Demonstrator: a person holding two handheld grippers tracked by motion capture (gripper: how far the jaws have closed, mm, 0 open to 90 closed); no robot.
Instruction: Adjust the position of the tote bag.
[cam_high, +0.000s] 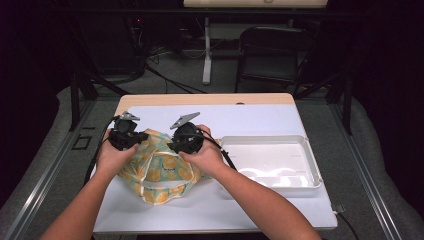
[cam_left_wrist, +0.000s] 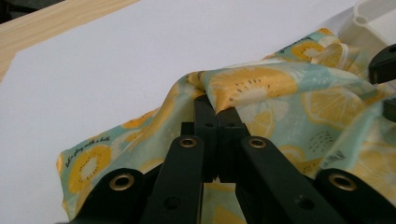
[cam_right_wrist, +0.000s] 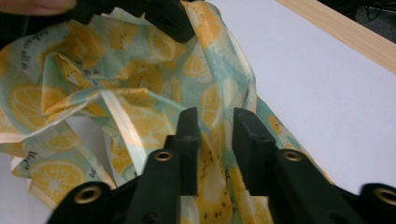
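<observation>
A thin cloth bag (cam_high: 160, 172) printed with yellow lemon slices on pale green lies crumpled on the white mat, left of centre. My left gripper (cam_high: 141, 138) is at the bag's left upper edge. In the left gripper view its jaws (cam_left_wrist: 215, 108) are shut on a raised fold of the bag (cam_left_wrist: 280, 93). My right gripper (cam_high: 173, 146) is at the bag's upper middle. In the right gripper view its jaws (cam_right_wrist: 217, 119) stand apart, and loose cloth (cam_right_wrist: 93, 84) runs between them without being pinched. The left gripper (cam_right_wrist: 163, 16) shows at the top of that view.
A shallow white tray (cam_high: 305, 150) sits on the mat to the right of the bag, close to my right forearm. The table's wooden far edge (cam_high: 205, 99) lies beyond the mat. A dark chair (cam_high: 272, 55) and cables stand on the floor behind.
</observation>
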